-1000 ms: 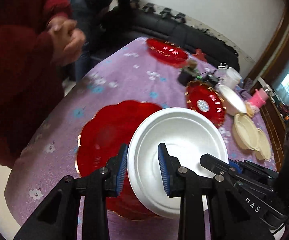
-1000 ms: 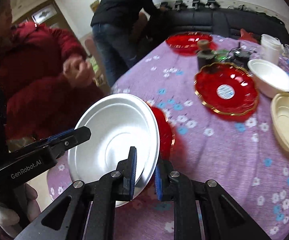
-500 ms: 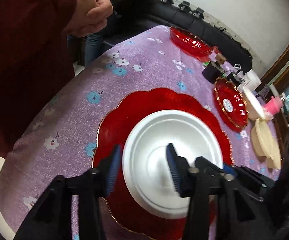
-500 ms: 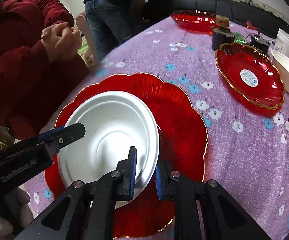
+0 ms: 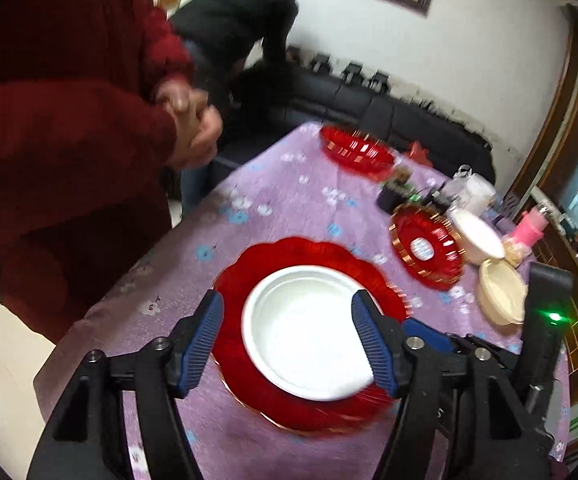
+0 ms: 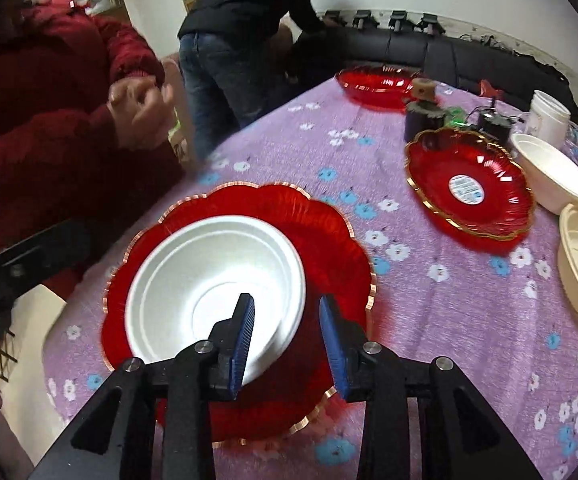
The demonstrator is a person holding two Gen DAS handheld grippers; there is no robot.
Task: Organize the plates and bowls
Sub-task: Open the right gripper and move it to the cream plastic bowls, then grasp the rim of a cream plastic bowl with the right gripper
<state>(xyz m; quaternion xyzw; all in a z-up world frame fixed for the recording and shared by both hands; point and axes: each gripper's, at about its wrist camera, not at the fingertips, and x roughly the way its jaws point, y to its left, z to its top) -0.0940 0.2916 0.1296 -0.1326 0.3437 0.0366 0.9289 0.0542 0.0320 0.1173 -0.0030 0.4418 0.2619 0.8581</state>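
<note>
We've got the bowl [image 6: 217,280] sitting on the red plate [image 6: 329,248]; both grippers' jaws just opened, left [image 5: 289,354] wide, right [image 6: 287,342] narrower, gripping nothing.

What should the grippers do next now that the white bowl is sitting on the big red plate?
Probably back both away. The white bowl rests on the large red plate; left gripper and right gripper jaws have just been opening, and neither clamps the rim.
</note>
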